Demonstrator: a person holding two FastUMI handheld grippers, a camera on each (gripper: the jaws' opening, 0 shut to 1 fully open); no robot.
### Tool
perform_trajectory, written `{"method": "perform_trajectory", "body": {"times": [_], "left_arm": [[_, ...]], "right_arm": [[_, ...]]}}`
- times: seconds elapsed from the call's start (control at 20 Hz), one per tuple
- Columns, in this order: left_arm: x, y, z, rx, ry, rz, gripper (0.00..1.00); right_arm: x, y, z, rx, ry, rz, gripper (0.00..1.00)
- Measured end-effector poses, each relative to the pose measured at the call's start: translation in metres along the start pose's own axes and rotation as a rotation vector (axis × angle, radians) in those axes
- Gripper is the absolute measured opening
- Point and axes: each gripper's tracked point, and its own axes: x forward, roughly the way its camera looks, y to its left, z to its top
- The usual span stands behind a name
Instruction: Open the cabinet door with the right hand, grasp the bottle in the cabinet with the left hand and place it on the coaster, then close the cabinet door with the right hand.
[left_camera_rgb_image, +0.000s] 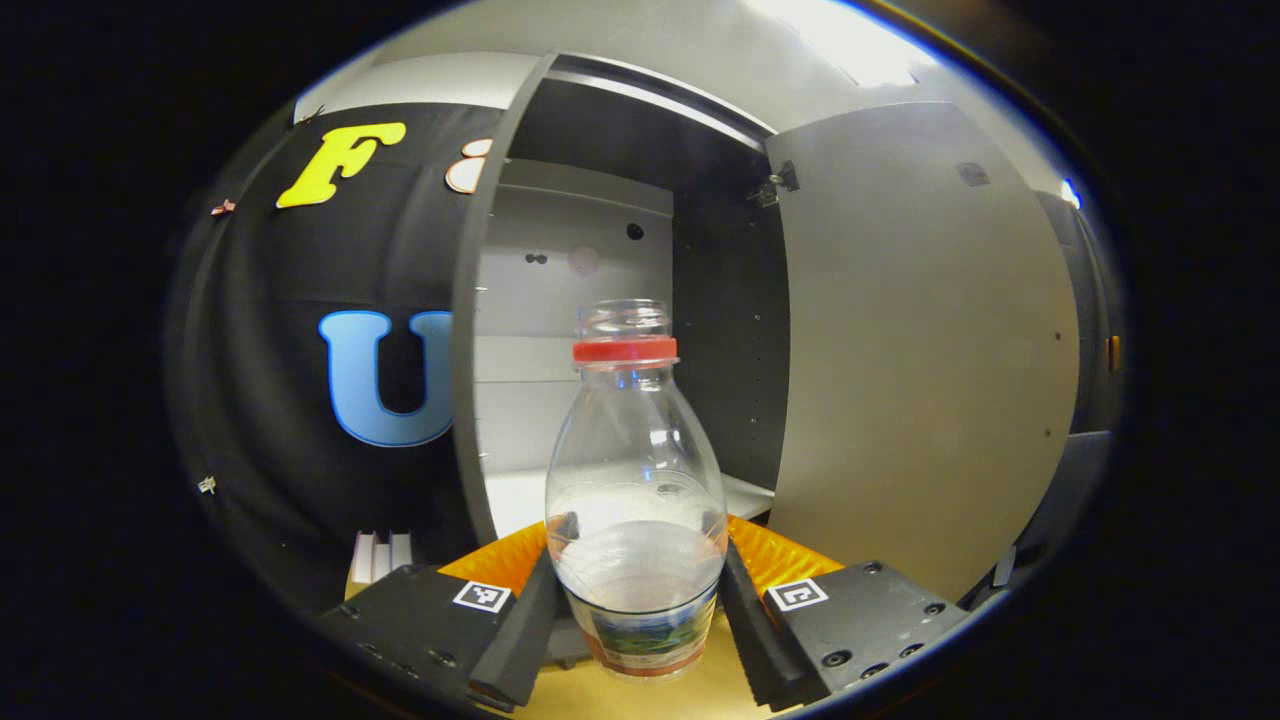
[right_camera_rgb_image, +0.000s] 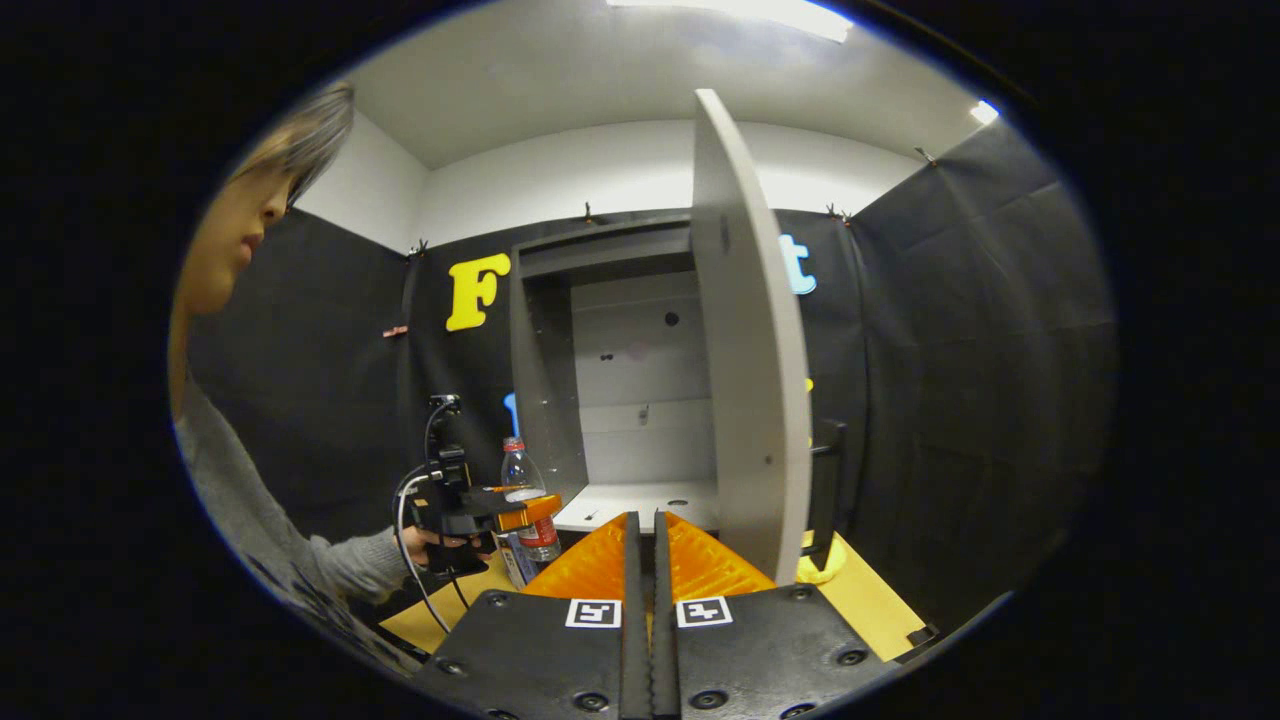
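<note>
A clear plastic bottle with a red neck ring and a label near its base stands upright between the fingers of my left gripper, which is shut on its lower body, low over the tabletop in front of the cabinet. The grey cabinet is open, its door swung out to the right, and its shelf looks bare. In the right gripper view, my right gripper is shut with nothing between its fingers, just short of the door's edge. Further left, the left gripper holds the bottle.
A person stands at the left, a hand on the left gripper. A white ridged object lies on the yellowish table left of the cabinet. A yellow round thing sits low behind the door.
</note>
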Motion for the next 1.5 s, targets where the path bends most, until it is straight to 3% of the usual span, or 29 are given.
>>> {"method": "perform_trajectory", "body": {"times": [0.4, 0.45, 0.55, 0.6, 0.8, 0.95, 1.25, 1.5], "left_arm": [[-0.072, 0.009, -0.084, 0.036, 0.055, 0.053, 0.77], [-0.076, 0.009, -0.096, 0.027, 0.065, 0.061, 0.77], [-0.082, 0.009, -0.123, -0.016, 0.088, 0.085, 0.77], [-0.084, 0.011, -0.135, -0.045, 0.090, 0.098, 0.77], [-0.091, 0.013, -0.192, -0.137, 0.099, 0.161, 0.76], [-0.096, 0.008, -0.233, -0.141, 0.112, 0.194, 0.76], [-0.096, -0.014, -0.289, 0.006, 0.093, 0.207, 0.75], [-0.090, -0.013, -0.315, -0.012, 0.089, 0.214, 0.75]], "right_arm": [[0.096, 0.042, -0.071, -0.126, 0.056, 0.031, 0.08], [0.103, 0.052, -0.079, -0.121, 0.045, 0.053, 0.29], [0.124, 0.047, -0.098, -0.122, 0.035, 0.044, 0.41], [0.134, 0.040, -0.107, -0.125, 0.025, 0.018, 0.42], [0.156, 0.030, -0.143, -0.099, 0.010, -0.005, 0.98], [0.165, 0.023, -0.172, -0.141, 0.015, -0.013, 0.98], [0.166, 0.030, -0.218, -0.122, 0.108, 0.055, 0.98], [0.161, 0.025, -0.252, -0.088, 0.172, 0.066, 0.98]]}}
